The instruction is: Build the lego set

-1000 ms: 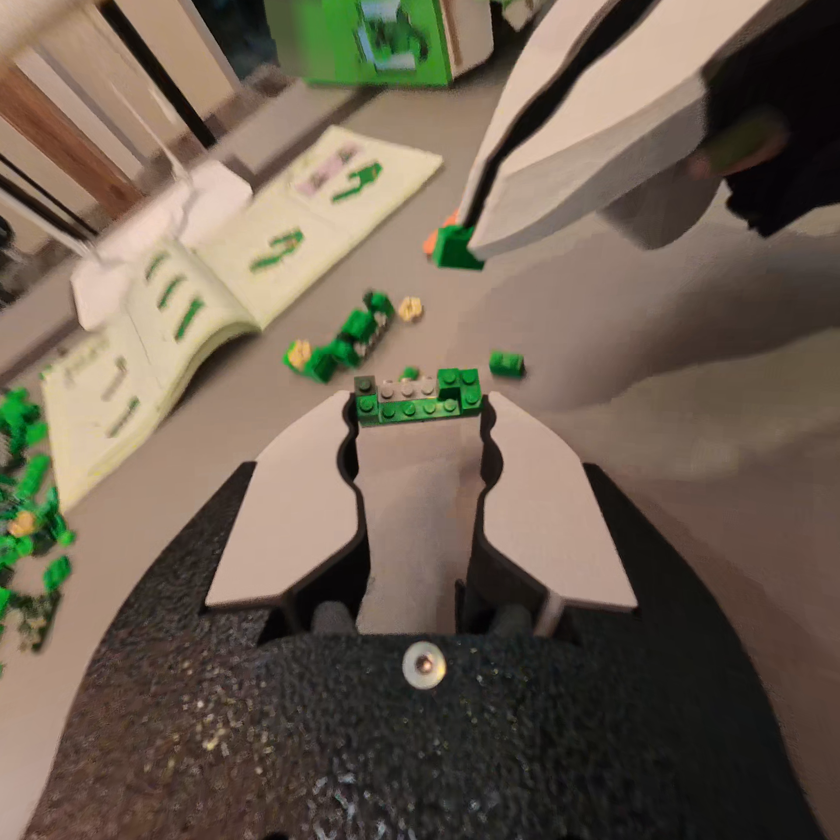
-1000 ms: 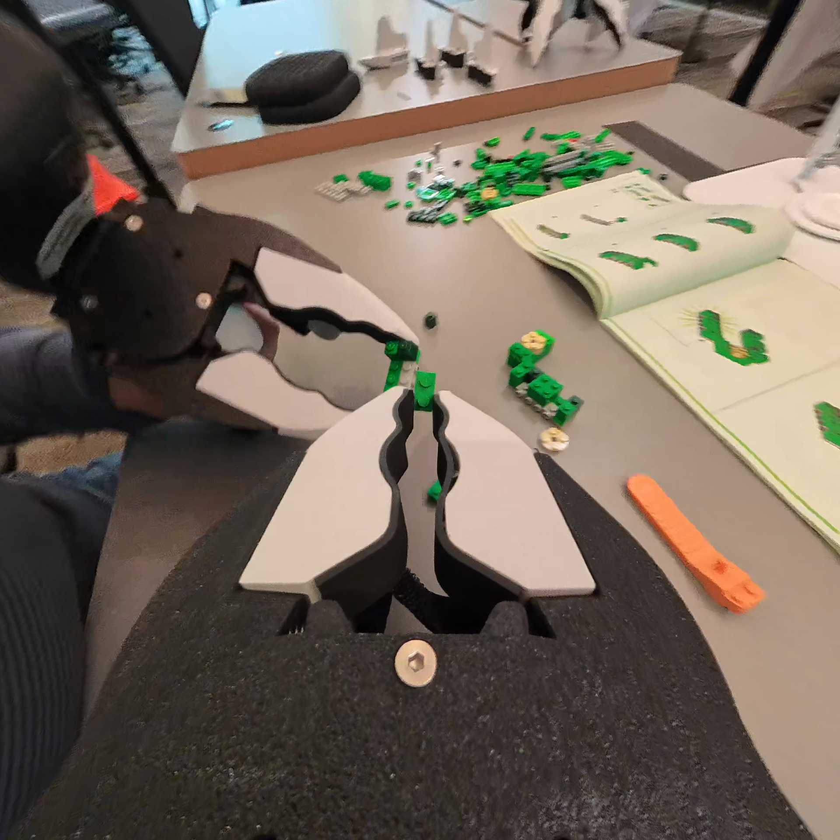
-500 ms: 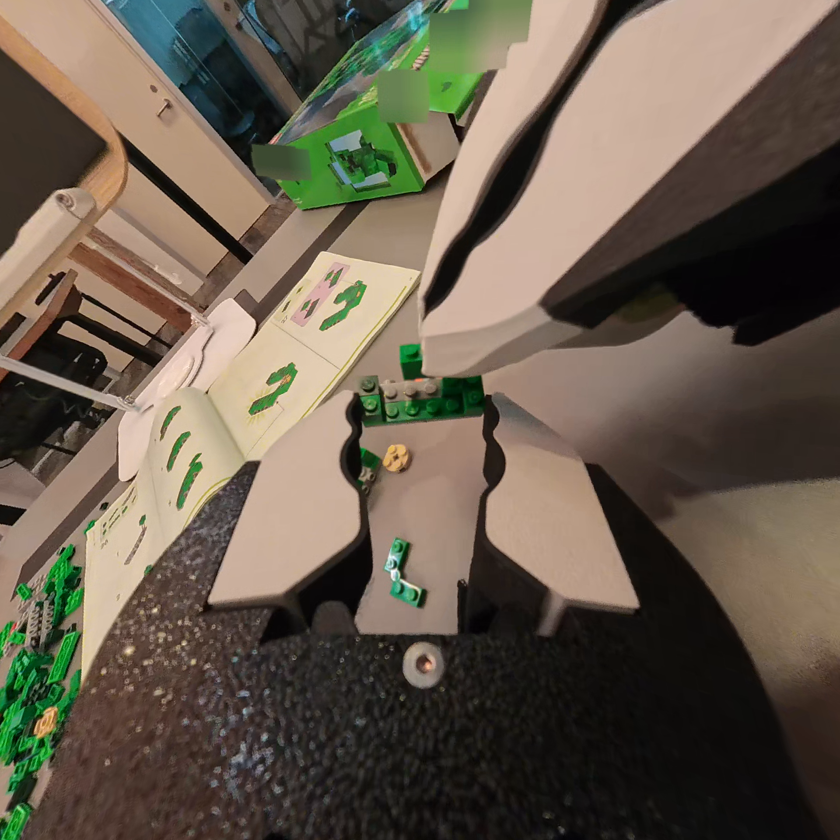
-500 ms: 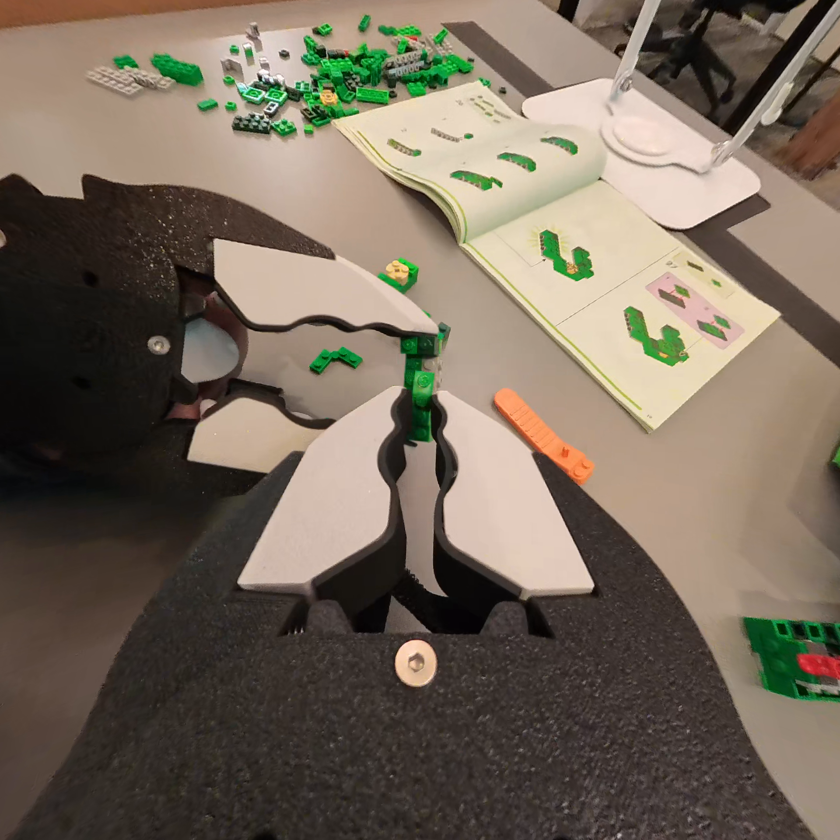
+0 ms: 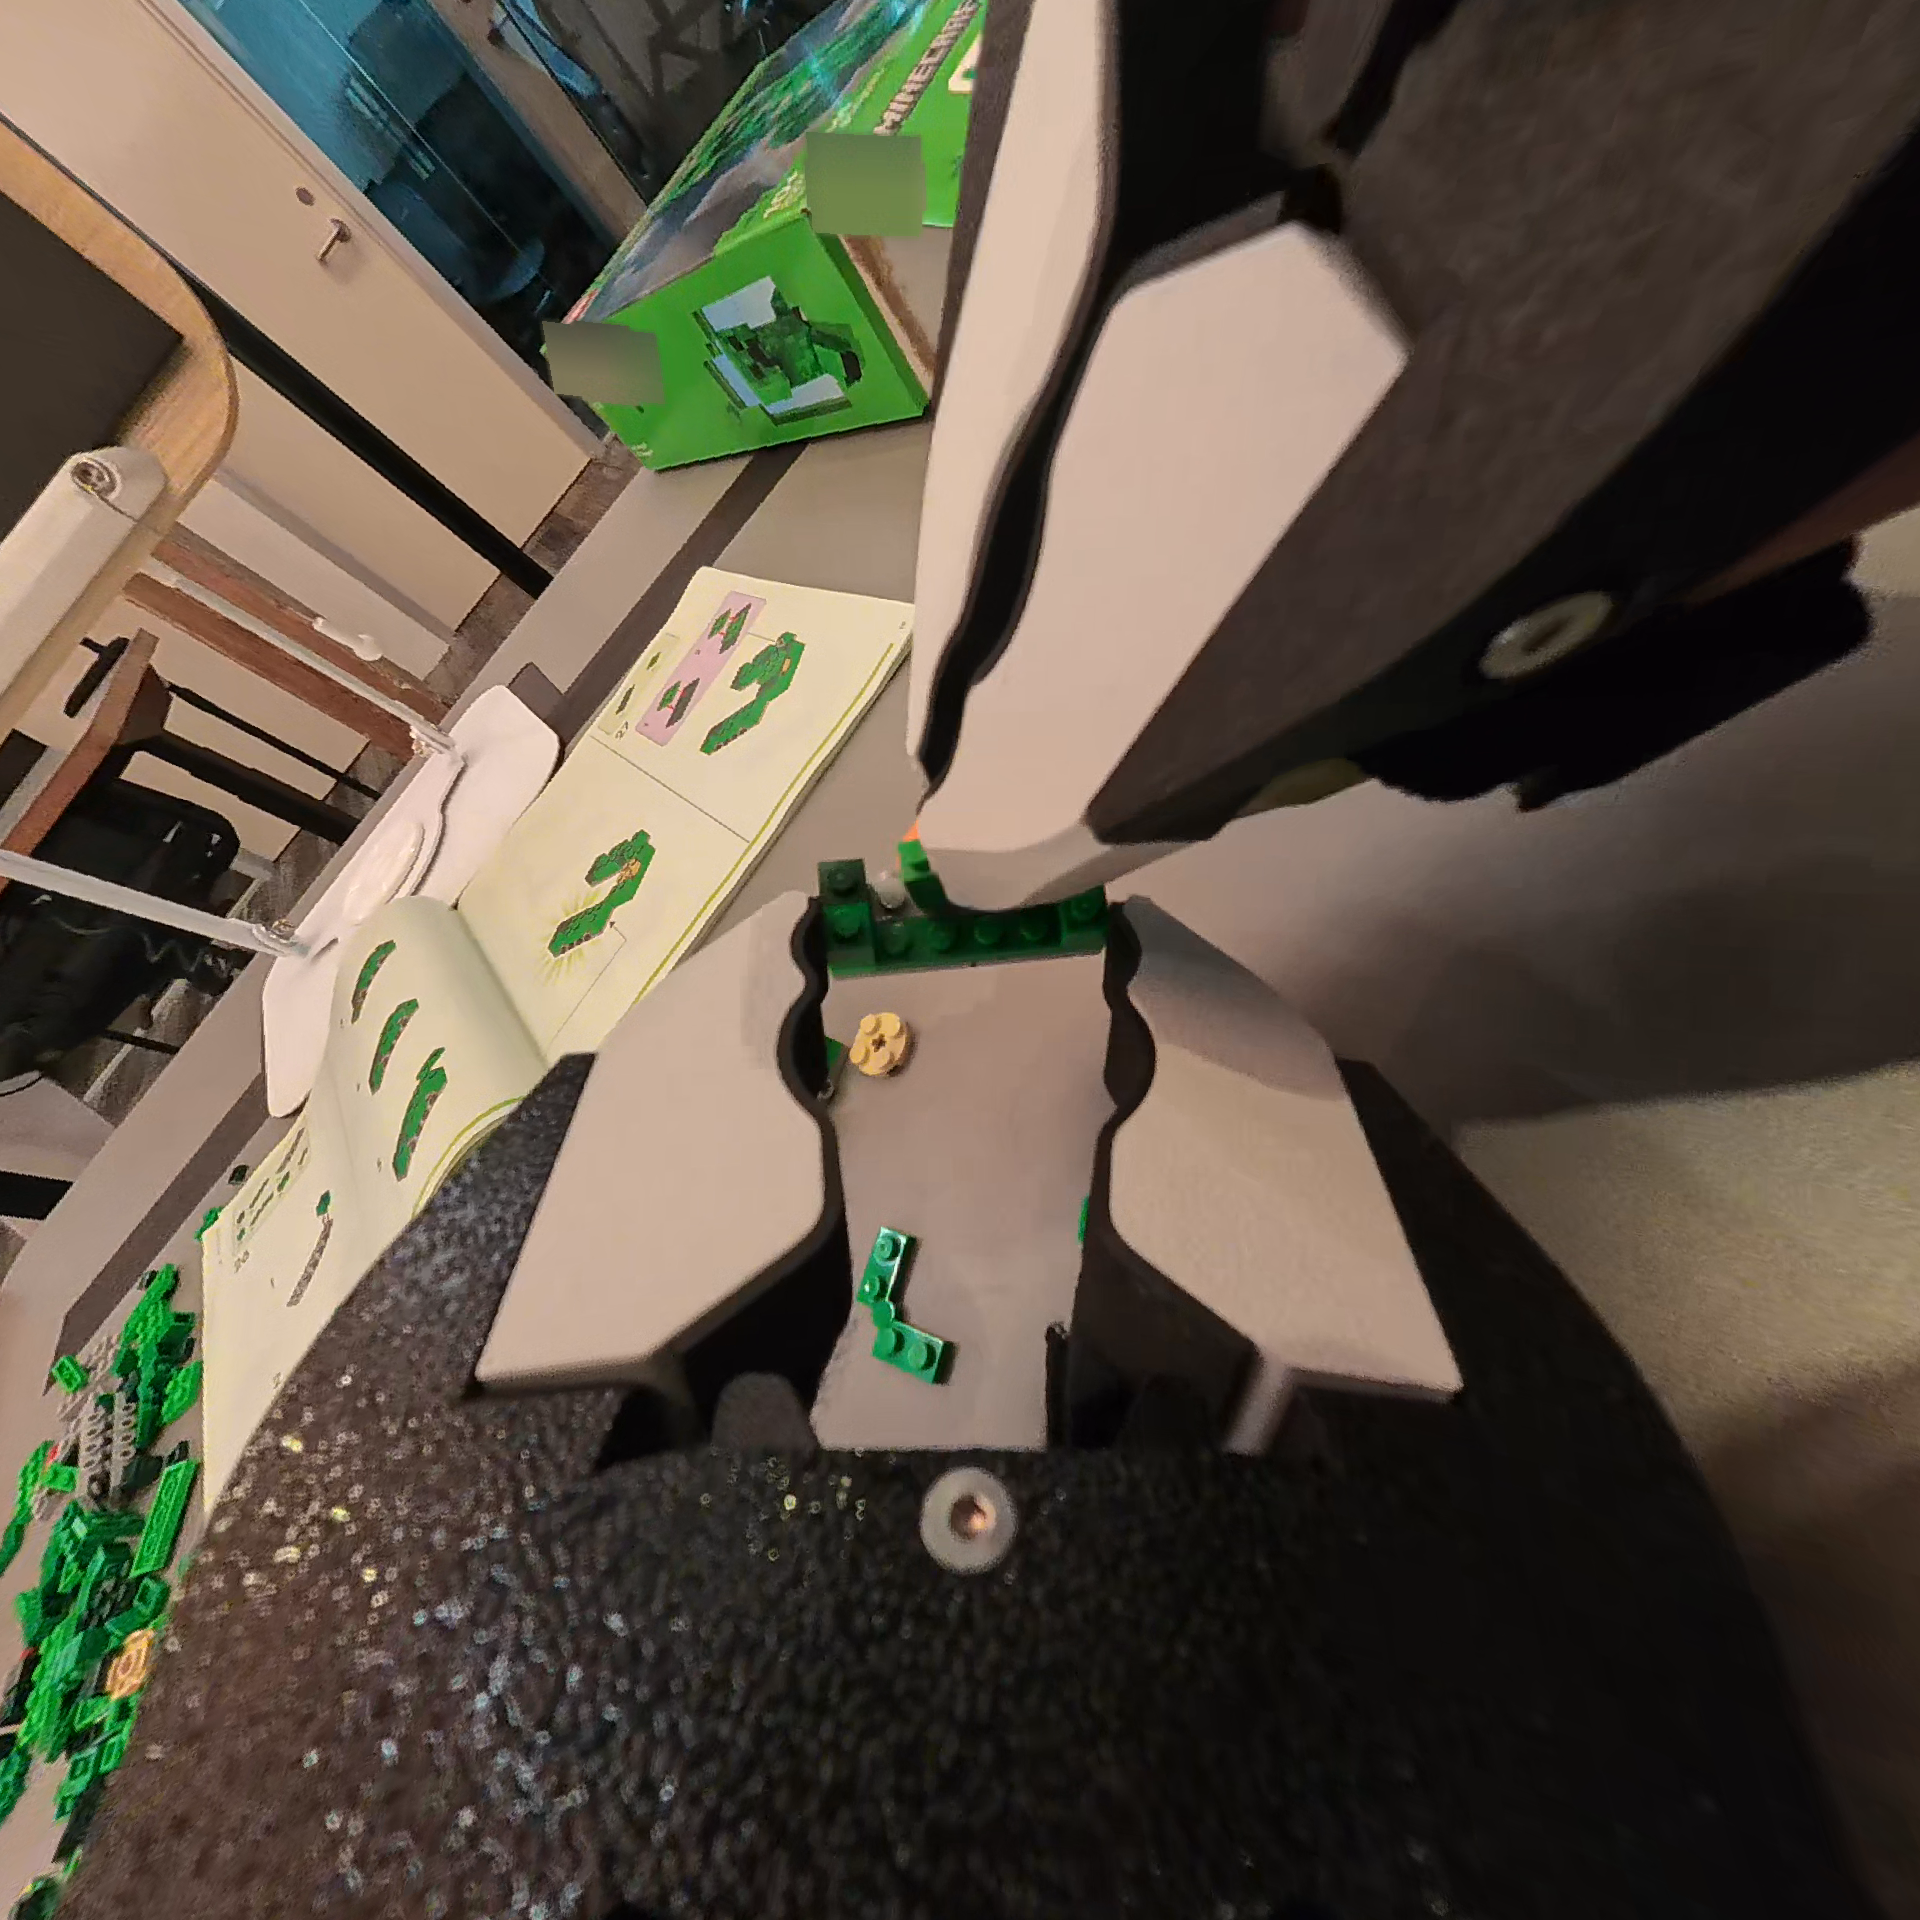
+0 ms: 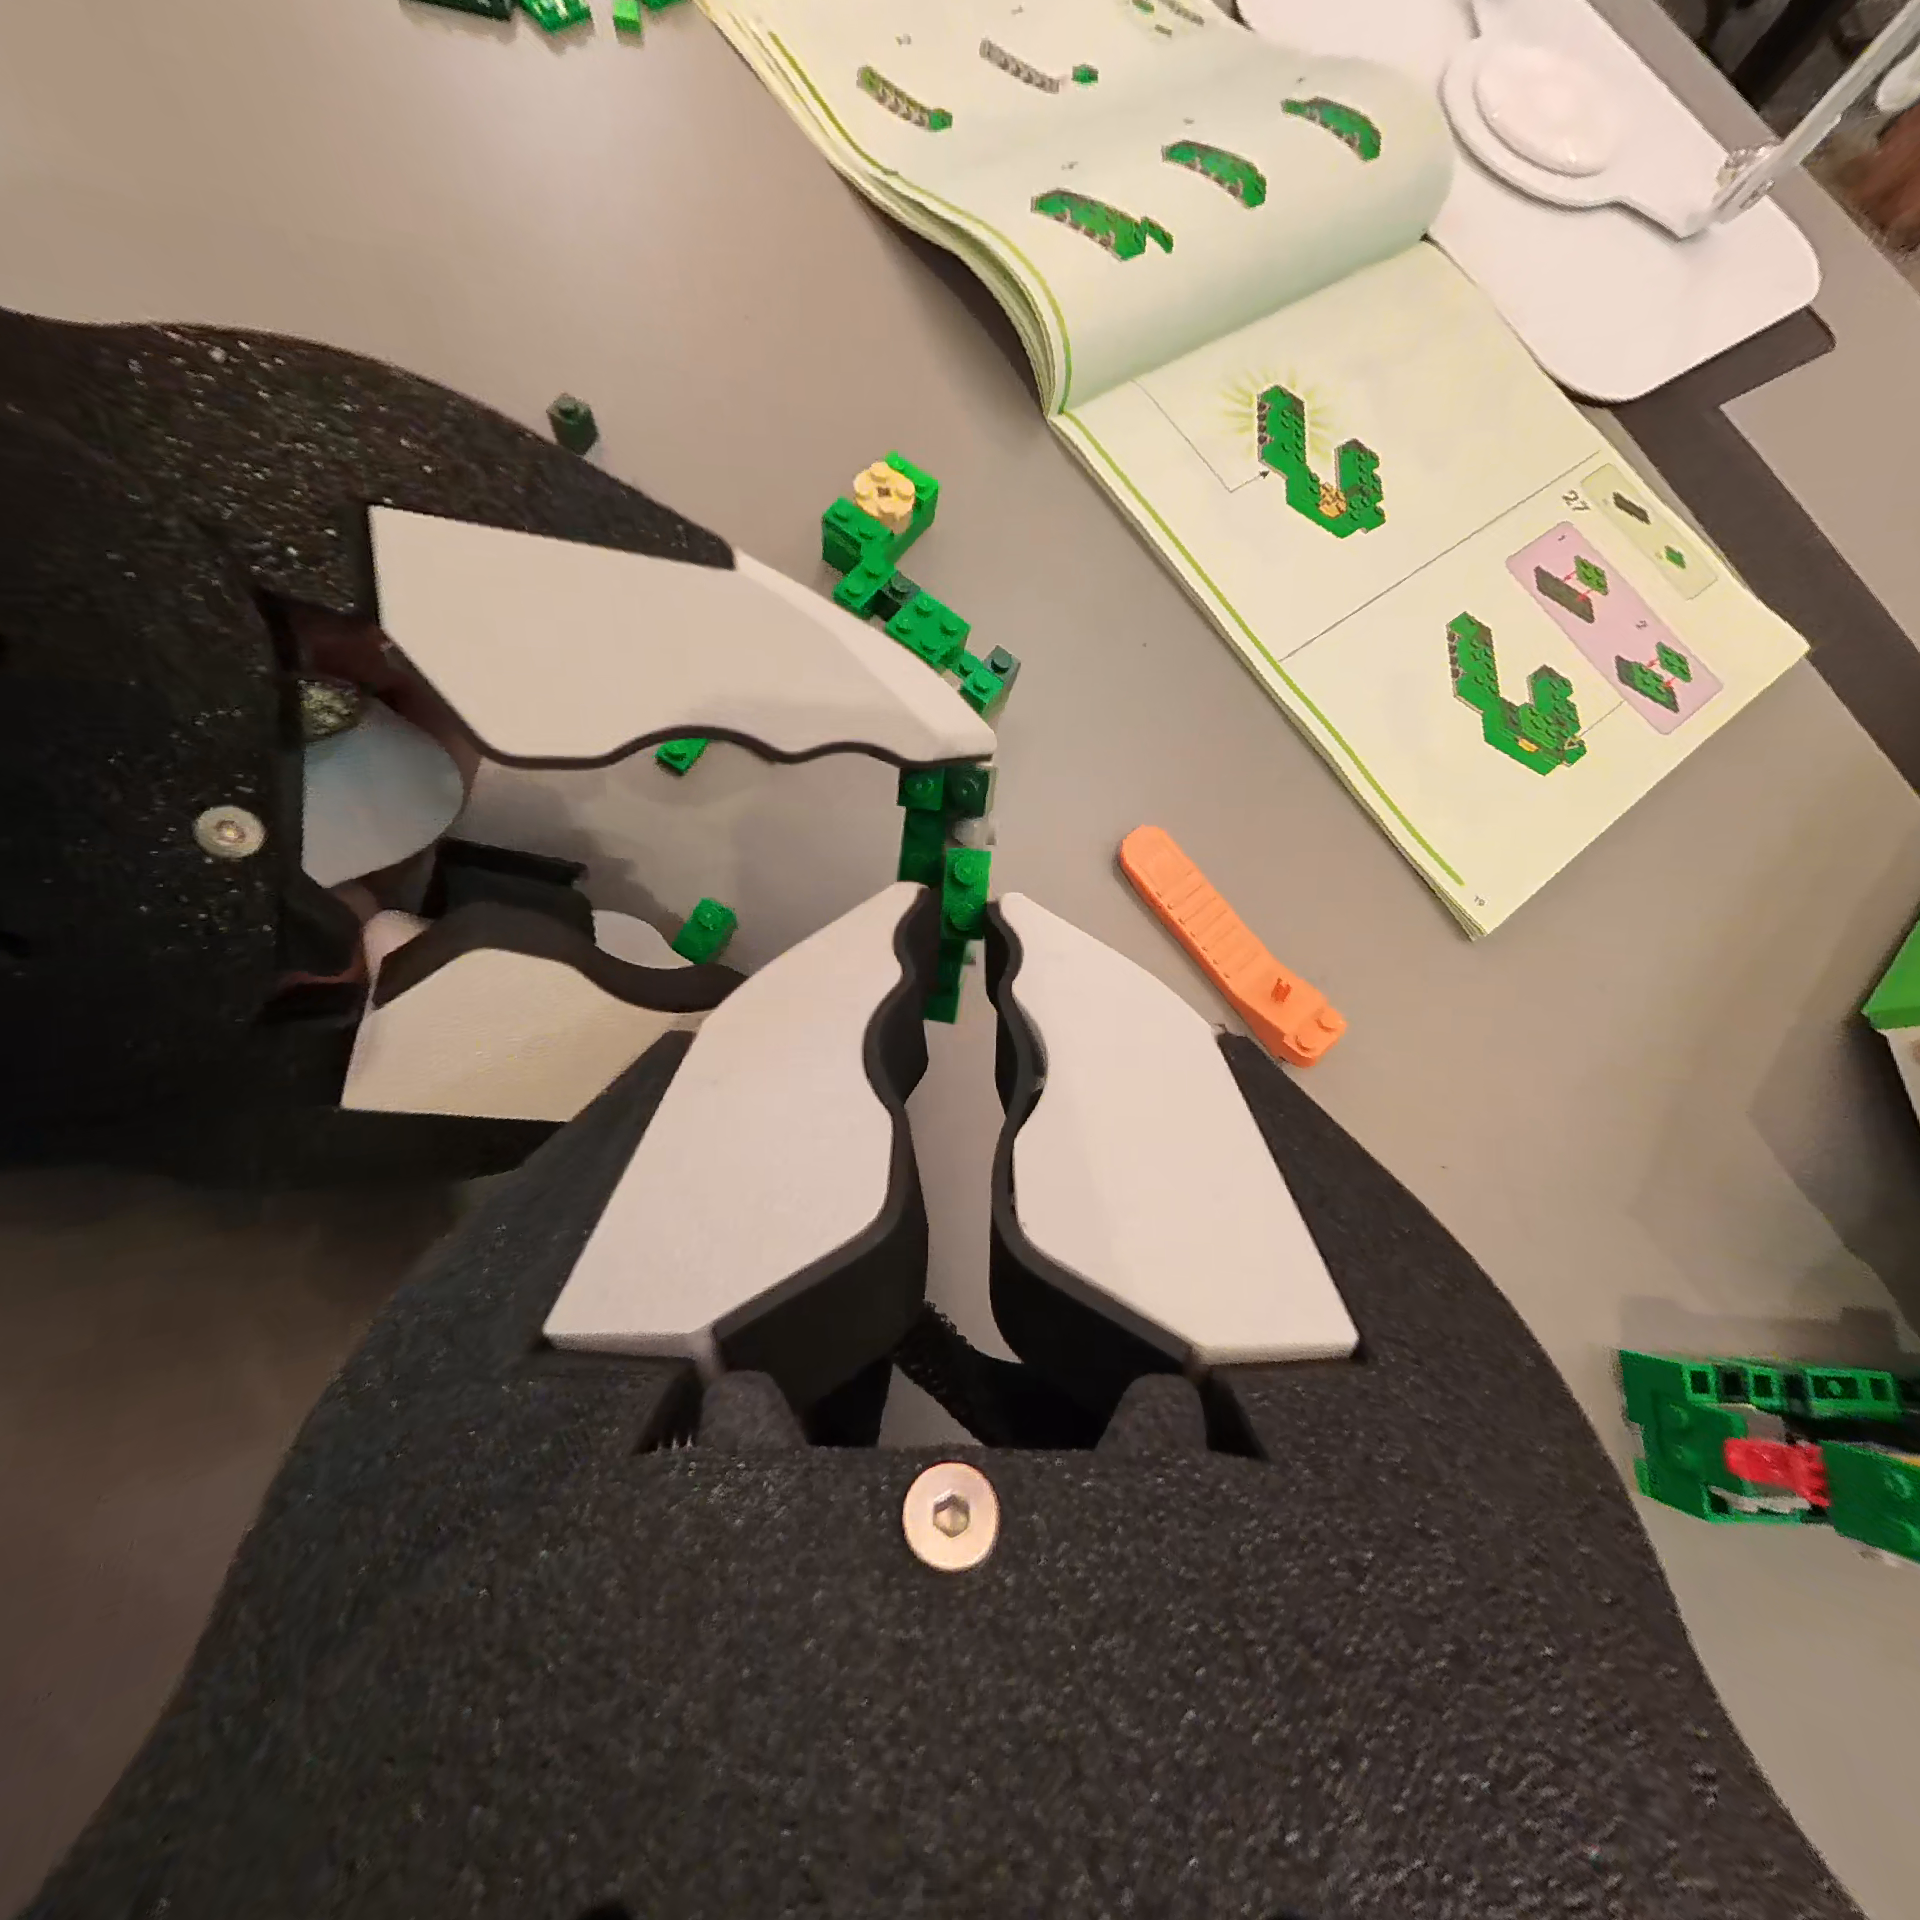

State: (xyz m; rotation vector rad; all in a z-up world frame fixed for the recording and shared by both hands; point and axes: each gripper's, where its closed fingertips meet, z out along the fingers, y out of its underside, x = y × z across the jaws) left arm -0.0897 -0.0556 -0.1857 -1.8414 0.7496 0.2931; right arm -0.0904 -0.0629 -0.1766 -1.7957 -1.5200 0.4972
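While my left gripper (image 5: 961,925) pinches the long green studded lego strip (image 5: 961,935) by its ends, my right gripper (image 6: 956,925) is narrowed on a small green lego brick (image 6: 964,883), pressing it onto that strip at frame centre. I'd call this mid-build: one small sub-assembly in hand. Just above, a green stepped lego piece with a tan round stud (image 6: 904,566) sits finished-looking. An orange plastic brick separator (image 6: 1226,945) lies right of centre, the open pale instruction booklet (image 6: 1299,343) upper right. The loose green brick pile (image 5: 88,1538) at lower left says plenty remains.
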